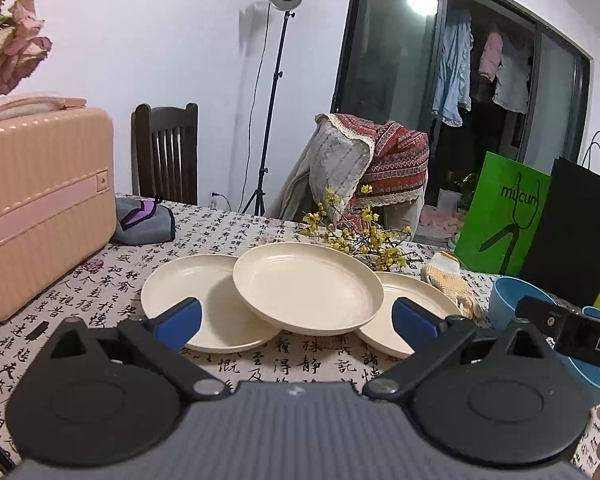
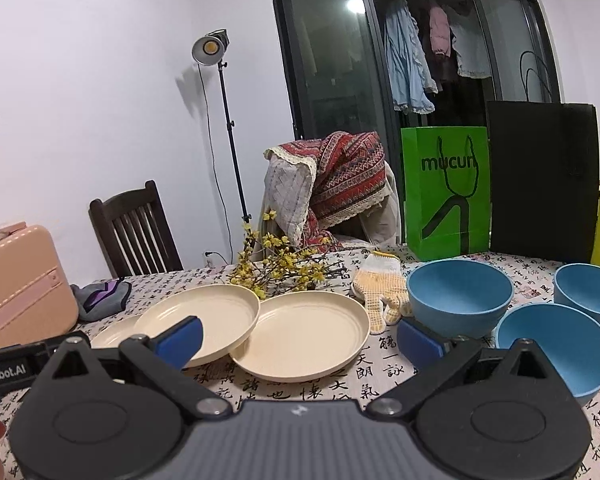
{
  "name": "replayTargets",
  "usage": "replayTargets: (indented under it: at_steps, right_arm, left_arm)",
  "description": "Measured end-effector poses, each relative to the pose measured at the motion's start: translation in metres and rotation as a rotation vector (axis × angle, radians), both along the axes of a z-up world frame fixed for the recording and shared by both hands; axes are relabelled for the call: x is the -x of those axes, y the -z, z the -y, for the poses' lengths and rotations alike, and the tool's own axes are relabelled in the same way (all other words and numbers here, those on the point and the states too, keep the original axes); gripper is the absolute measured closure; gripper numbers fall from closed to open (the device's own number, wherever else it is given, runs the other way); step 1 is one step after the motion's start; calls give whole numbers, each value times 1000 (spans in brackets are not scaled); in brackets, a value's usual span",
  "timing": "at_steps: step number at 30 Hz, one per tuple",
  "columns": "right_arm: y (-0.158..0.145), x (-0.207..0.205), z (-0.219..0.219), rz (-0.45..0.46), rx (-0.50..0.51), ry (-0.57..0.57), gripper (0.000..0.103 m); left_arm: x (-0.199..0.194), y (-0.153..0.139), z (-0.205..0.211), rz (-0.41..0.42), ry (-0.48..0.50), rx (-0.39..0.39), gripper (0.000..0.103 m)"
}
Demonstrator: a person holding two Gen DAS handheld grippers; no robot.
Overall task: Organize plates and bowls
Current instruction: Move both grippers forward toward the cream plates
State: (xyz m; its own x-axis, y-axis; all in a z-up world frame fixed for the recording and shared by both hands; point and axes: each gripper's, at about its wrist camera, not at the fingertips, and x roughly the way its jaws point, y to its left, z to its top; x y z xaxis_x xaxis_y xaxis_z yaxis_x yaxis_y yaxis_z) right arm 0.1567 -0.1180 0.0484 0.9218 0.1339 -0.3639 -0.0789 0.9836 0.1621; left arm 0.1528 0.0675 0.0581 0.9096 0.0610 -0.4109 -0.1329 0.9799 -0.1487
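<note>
Left wrist view: my left hand-held gripper (image 1: 296, 320), jaws apart and empty, faces the top plate (image 1: 306, 286) dead ahead; right hand-held gripper (image 2: 298, 338), also apart, sits nearer the bowls (image 2: 460, 296)

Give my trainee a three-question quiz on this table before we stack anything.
1. How many cream plates and blue bowls are out?
2. True or false: the middle plate lies flat on the tablecloth.
3. What lies between the right plate and the nearest bowl: A) knit glove, B) spoon?

Key: 1) three plates, three bowls; 2) false, it rests on its neighbours' rims; 3) A.
</note>
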Motion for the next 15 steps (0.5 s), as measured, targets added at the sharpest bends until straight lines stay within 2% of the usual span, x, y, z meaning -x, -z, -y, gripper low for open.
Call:
replayTargets:
  at_steps: [15]
  right_arm:
    - [3,-35,2,-52,-19,4,0]
  left_arm:
    - [-33,3,-4,-50,-27,34,0]
